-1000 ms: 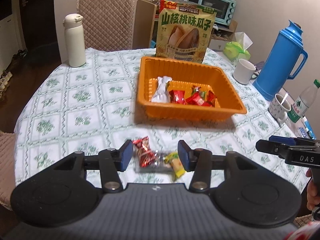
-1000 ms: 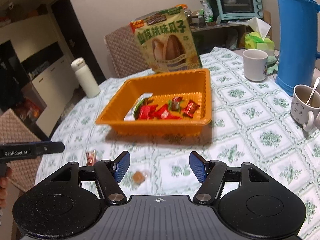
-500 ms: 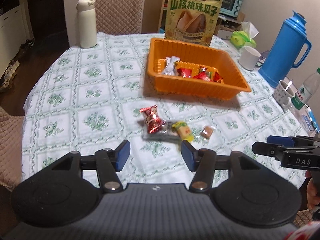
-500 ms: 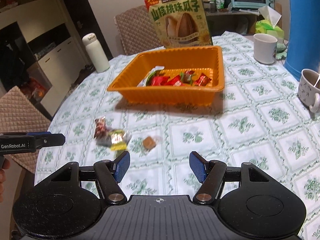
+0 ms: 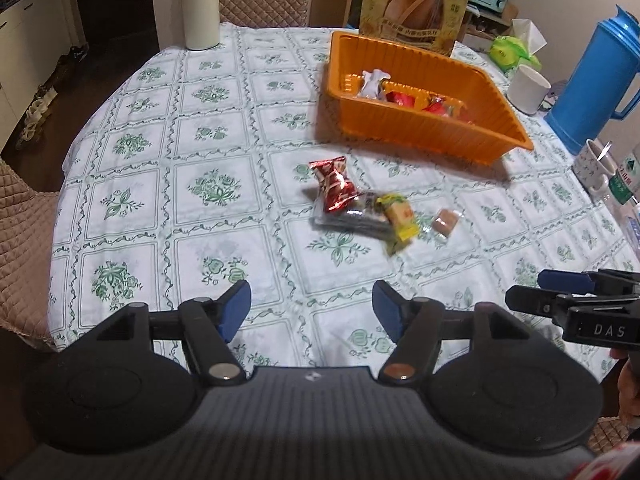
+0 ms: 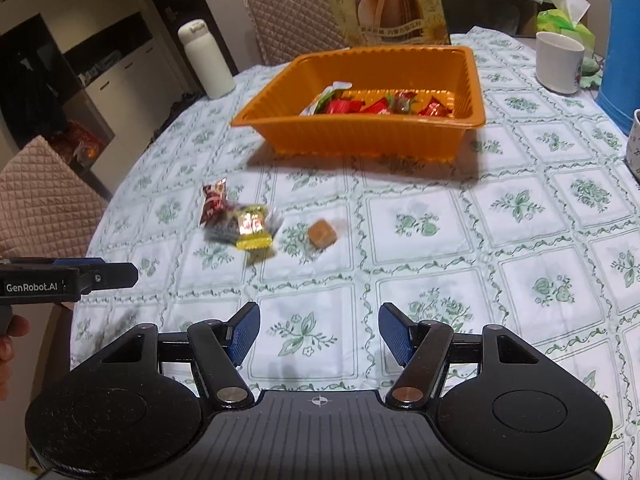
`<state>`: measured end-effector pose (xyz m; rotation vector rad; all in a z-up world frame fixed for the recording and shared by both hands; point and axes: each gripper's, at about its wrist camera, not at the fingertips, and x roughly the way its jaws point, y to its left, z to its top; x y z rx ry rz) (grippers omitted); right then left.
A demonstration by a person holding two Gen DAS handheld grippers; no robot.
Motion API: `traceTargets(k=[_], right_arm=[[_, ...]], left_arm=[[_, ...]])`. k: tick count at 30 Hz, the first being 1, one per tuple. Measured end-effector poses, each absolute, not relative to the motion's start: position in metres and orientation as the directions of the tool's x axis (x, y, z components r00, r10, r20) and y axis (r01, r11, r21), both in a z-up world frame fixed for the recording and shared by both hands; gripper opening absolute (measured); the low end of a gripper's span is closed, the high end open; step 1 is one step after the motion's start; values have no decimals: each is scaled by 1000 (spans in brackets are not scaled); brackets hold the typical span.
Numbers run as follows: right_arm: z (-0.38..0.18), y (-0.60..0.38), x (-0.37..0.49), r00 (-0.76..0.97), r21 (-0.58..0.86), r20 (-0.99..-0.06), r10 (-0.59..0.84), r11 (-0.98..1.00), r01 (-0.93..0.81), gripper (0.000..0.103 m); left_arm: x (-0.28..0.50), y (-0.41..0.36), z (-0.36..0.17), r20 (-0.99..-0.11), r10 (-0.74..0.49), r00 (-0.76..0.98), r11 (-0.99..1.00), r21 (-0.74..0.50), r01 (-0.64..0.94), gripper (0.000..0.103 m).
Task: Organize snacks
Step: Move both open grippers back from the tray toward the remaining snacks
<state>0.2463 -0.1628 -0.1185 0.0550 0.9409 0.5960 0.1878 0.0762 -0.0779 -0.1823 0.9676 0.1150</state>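
An orange tray (image 5: 420, 136) (image 6: 360, 136) at the table's far side holds several red-wrapped candies and a white one. Loose on the cloth in front of it lie a red candy (image 5: 334, 184) (image 6: 214, 202), a dark clear packet (image 5: 352, 218), a yellow snack (image 5: 398, 218) (image 6: 252, 228) and a small brown sweet (image 5: 444, 222) (image 6: 322, 233). My left gripper (image 5: 311, 310) hovers short of this pile, its jaws opening with nothing between them. My right gripper (image 6: 319, 330) stands open and empty, nearer than the brown sweet.
A big sunflower-seed bag (image 5: 418, 4) stands behind the tray. A white bottle (image 5: 199, 4), a blue thermos (image 5: 590, 80), white mugs (image 5: 528, 88) (image 6: 558, 62), a patterned cup (image 5: 596, 164) and a tissue pack (image 5: 516, 46) ring the table. Quilted chairs (image 6: 44, 196) stand around it.
Both views have tipped down toward the loose snacks, which now lie further ahead of the fingers. My left jaws have spread wider. The right jaws keep the same gap.
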Motion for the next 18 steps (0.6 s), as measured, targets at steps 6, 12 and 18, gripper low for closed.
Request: traceTargets(k=[6, 12, 18], right_arm=[[-127, -160, 248, 434, 293, -752, 495, 842, -452, 66], [-130, -157, 253, 424, 311, -754, 502, 841, -443, 66], [-130, -150, 259, 429, 293, -756, 495, 841, -454, 65]], left_arm=[[188, 78, -82, -826, 13, 563, 977, -109, -182, 64], [192, 80, -83, -822, 14, 569, 977, -109, -181, 64], [195, 81, -85, -815, 26, 578, 977, -101, -186, 64]])
